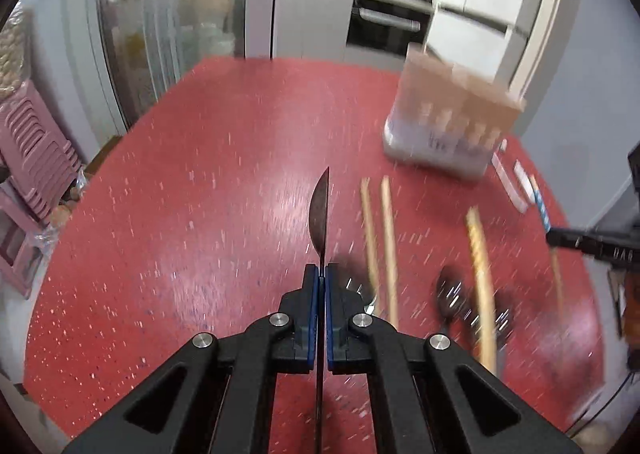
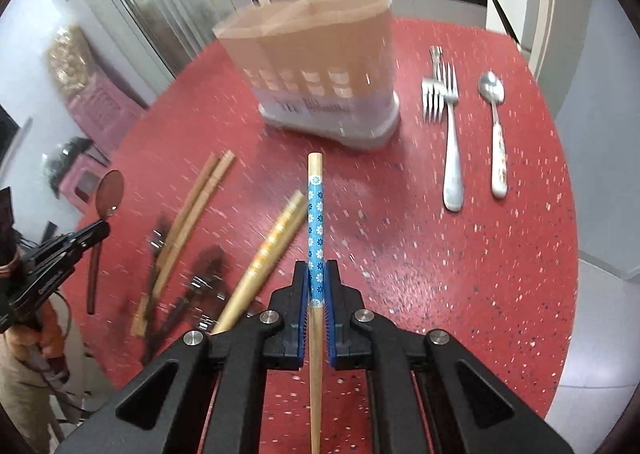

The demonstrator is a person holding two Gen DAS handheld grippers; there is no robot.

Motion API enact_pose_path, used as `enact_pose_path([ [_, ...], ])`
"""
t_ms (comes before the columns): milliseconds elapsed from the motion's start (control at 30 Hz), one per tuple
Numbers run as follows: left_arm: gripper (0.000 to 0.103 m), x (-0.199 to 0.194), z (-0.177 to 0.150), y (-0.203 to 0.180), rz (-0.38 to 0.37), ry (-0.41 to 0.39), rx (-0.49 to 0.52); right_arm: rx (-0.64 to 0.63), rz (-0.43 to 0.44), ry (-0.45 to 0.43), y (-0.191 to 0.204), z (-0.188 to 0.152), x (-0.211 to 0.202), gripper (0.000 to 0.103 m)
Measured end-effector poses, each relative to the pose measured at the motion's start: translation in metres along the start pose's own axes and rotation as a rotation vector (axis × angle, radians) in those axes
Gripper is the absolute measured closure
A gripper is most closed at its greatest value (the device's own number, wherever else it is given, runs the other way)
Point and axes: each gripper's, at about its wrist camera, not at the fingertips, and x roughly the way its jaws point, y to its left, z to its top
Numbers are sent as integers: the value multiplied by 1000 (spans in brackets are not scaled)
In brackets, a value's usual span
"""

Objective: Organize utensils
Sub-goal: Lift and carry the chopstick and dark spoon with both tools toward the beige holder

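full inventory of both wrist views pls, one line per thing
table: 1, red speckled, under everything
utensil holder: 1, tan top, white base, far centre
forks: 2, silver, right of holder
spoon: 1, silver bowl, white patterned handle, right of forks
plain chopsticks: 1 pair, wooden, left of centre
patterned gold chopstick: 1, beside right tool
dark cutlery: blurred pile, count unclear, near left
wooden spoon: 1, brown, in left tool
blue-flowered chopstick: 1, in right tool
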Motion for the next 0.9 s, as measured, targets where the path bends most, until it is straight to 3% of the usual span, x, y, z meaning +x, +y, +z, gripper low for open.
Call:
enact_pose_path([
  [200,76,-31,40,-12,-63,-146,-57,0,47,-128,6,21,-43,95],
  [367,76,-42,94,-31,-100,-253,-54,8,62,-219,7,50,-67,95],
  [733,76,-22,186,-69,-189,-417,-65,-35,50,-400,12,133,-126,95],
  [900,76,-1,211,-72,-218,-464,-112,-48,27,-450,14,163,-139,95],
])
